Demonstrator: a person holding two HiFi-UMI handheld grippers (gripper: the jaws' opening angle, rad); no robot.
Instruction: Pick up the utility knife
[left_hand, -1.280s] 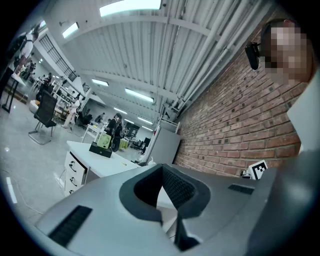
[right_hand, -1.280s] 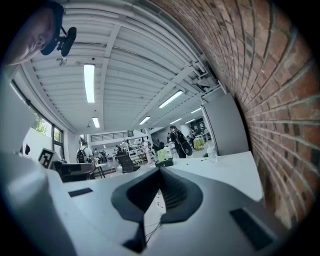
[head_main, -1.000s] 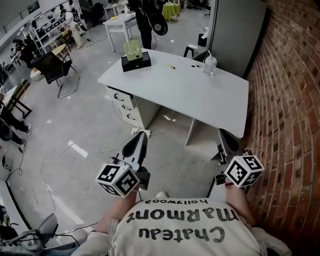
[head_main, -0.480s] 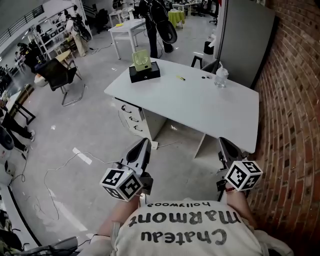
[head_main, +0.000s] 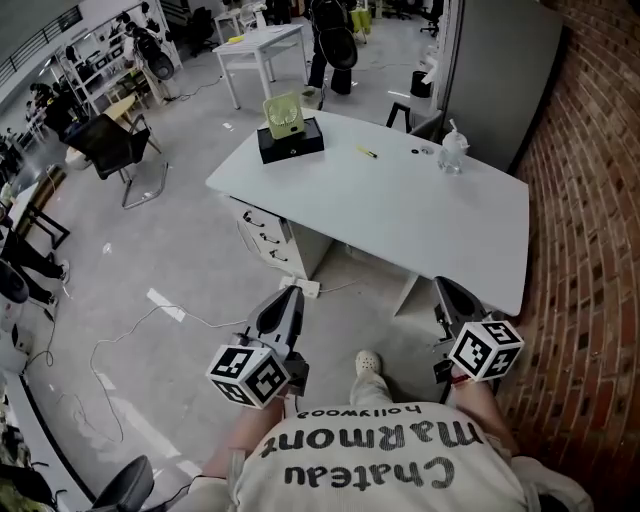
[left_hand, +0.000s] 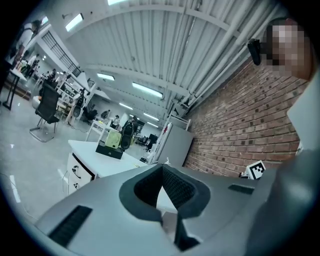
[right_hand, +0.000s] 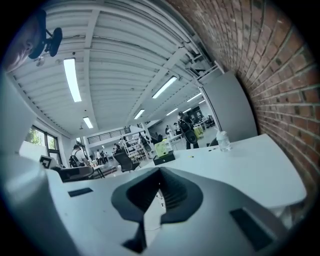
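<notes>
The utility knife (head_main: 367, 152) is a small yellow object lying near the far edge of the white table (head_main: 400, 215); the right gripper view shows the knife (right_hand: 191, 156) as a tiny yellow speck. Both grippers are held low in front of the person, short of the table's near edge and well away from the knife. My left gripper (head_main: 285, 297) (left_hand: 162, 169) is shut with nothing in it. My right gripper (head_main: 446, 291) (right_hand: 160, 173) is also shut and empty.
A black box with a green fan (head_main: 289, 133) stands at the table's far left, and a clear bottle (head_main: 453, 153) at the far right. A drawer unit (head_main: 268, 222) sits under the table, cables (head_main: 150, 320) trail on the floor, and a brick wall (head_main: 590, 250) runs along the right.
Both grippers have come forward toward the table, which now looks nearer. A white shoe has appeared between them.
</notes>
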